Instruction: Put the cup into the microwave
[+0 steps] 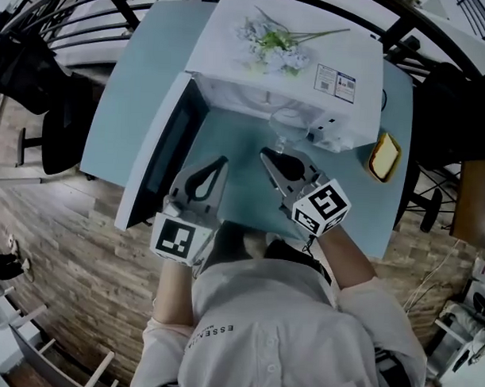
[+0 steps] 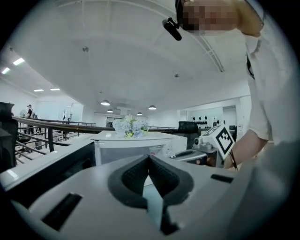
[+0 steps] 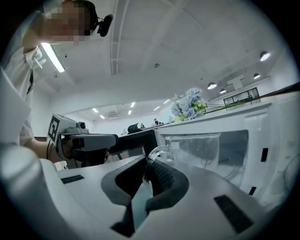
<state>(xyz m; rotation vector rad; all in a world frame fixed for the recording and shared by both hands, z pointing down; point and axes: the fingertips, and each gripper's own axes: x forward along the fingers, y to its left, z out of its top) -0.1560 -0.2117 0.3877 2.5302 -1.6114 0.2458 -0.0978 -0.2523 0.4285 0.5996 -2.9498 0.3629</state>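
Note:
A clear glass cup (image 1: 289,124) with a handle hangs at the mouth of the white microwave (image 1: 231,69), whose door (image 1: 160,158) stands swung open to the left. My right gripper (image 1: 267,155) is shut on the cup's handle. In the right gripper view the cup (image 3: 197,150) hangs just past the right gripper's (image 3: 146,161) tips, with the microwave cavity behind it. My left gripper (image 1: 221,161) hovers beside the open door, shut with nothing in it. In its own view the left gripper (image 2: 149,157) has its pads pressed together.
A bunch of pale flowers (image 1: 272,40) lies on top of the microwave. A yellow object (image 1: 384,156) sits at the right edge of the light blue table (image 1: 144,66). Dark chairs and railings surround the table, and the floor below is wood.

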